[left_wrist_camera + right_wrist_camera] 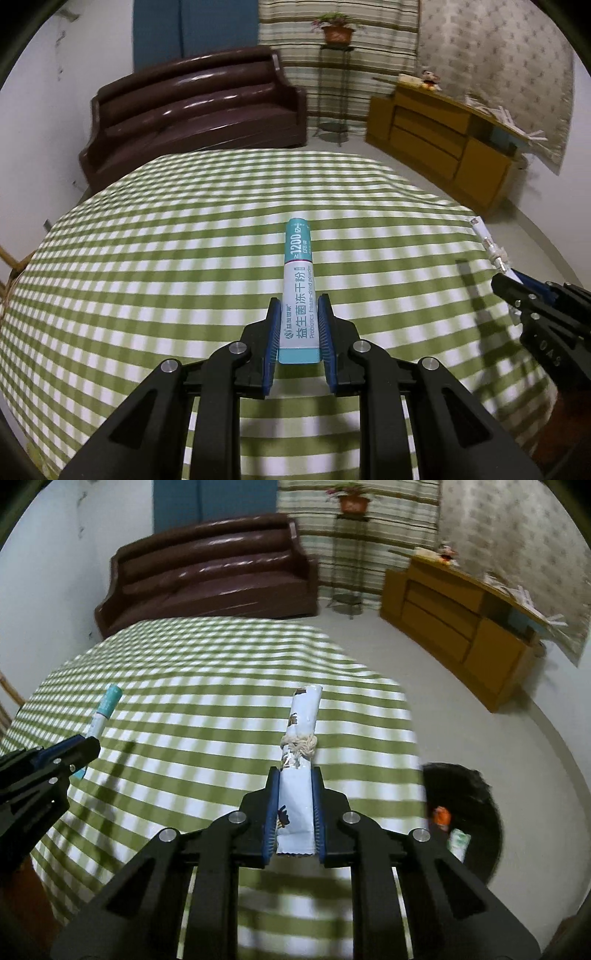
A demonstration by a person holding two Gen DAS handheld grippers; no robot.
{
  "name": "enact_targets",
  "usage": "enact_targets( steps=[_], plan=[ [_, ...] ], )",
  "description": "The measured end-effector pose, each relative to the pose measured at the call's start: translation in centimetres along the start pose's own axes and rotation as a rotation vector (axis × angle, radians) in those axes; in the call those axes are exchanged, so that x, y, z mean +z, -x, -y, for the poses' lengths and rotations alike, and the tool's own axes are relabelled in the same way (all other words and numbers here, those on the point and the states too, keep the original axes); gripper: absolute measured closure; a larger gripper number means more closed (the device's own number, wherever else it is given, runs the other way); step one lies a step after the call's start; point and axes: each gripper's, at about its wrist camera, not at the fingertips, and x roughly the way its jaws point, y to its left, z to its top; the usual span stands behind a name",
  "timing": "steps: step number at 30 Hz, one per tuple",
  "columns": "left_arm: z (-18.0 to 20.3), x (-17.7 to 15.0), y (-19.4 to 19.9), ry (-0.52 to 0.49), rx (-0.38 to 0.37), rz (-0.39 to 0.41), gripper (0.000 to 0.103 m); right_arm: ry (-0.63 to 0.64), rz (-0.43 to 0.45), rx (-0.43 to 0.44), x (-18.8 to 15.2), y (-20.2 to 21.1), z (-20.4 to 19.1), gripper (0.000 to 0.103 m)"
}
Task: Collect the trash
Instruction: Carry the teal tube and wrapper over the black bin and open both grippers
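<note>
- Left black two-finger gripper (298, 325) with blue ribbed pads: clamped on a teal-and-white probiotic powder stick sachet (298, 280), which projects forward past the fingertips, held above the table. Same gripper (79, 755) and sachet (105, 710) show at the left edge of the right wrist view.
- Right black two-finger gripper (294, 794) with blue pads: clamped on a white rolled wrapper tied round with cream string (299, 738), the knot sitting just ahead of the fingertips. Same gripper (511, 290) and wrapper (487, 243) show at the right edge of the left wrist view.
- Table with green-and-white checked cloth (147, 258): lies beneath both grippers.
- Black round bin (469, 812): on the pale floor just beside the table's right edge, low in the right wrist view; an orange item (441, 816) and a green-and-white packet (458, 843) lie inside it.
- Dark brown leather sofa (192, 110): beyond the table's far edge.
- Yellow wooden cabinet (443, 147): along the right wall.
- Potted plant on a thin metal stand (337, 31): between sofa and cabinet.
</note>
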Motion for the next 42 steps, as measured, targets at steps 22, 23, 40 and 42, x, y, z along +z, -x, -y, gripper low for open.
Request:
enact_targets(
  steps=[22,23,40,42],
  plan=[
    [15.9,0.4,1.0,-0.194,-0.195,0.059,0.081,-0.189,0.072,-0.17,-3.8,4.9,12.9,0.086],
    [16.3,0.5,0.9,-0.197,-0.199,0.061,0.081,-0.195,0.073,-0.176,-3.9,4.9,13.4,0.086],
    [22.4,1.7,-2.1,-0.264,-0.254,0.055,0.081,-0.253,0.051,-0.209,-5.0,3.2,16.8,0.086],
    [23.0,1.8,-2.4,-0.271,-0.258,0.053,0.081,-0.258,0.049,-0.211,-5.0,3.1,16.9,0.086]
  ],
)
